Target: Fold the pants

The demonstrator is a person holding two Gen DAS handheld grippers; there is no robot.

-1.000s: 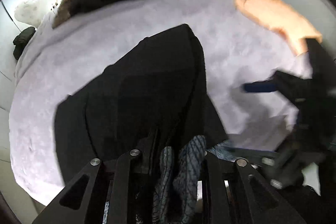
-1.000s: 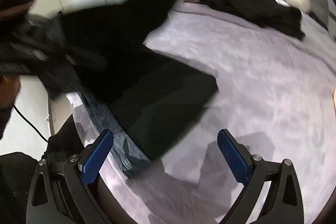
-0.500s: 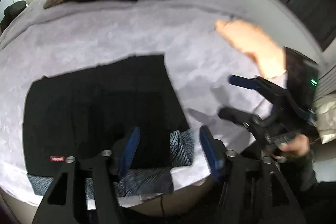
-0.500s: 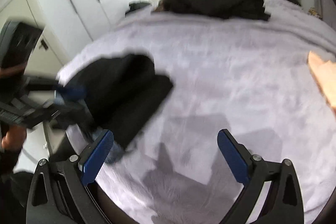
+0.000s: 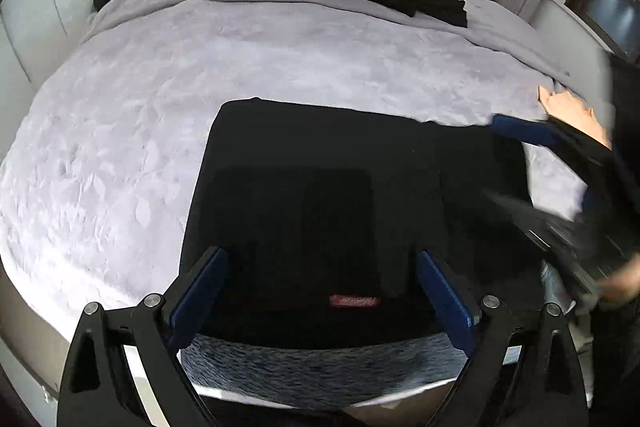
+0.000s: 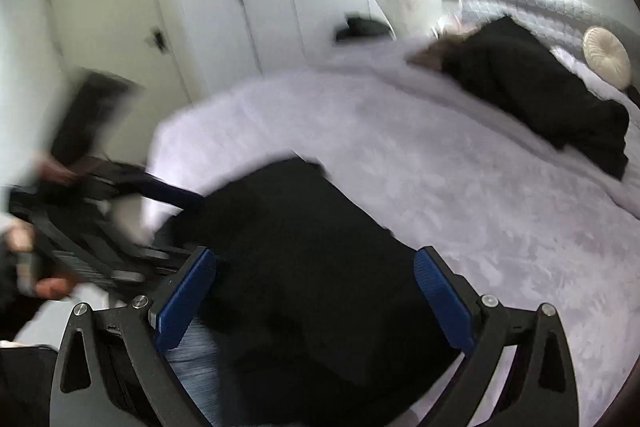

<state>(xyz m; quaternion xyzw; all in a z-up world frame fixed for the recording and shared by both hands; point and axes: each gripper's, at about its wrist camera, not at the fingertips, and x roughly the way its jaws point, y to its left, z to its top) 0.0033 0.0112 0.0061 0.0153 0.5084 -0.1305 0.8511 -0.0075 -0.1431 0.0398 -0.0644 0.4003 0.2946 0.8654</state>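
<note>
The left black two-finger gripper with blue pads (image 5: pixel 320 297) is held pointing steeply downward, its jaws just opened wide with nothing pressed between them. The right black blue-padded gripper (image 6: pixel 314 299) is likewise held spread, gripping nothing.

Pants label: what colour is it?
Red, on the black pants; the label shows best in the left wrist view.
</note>
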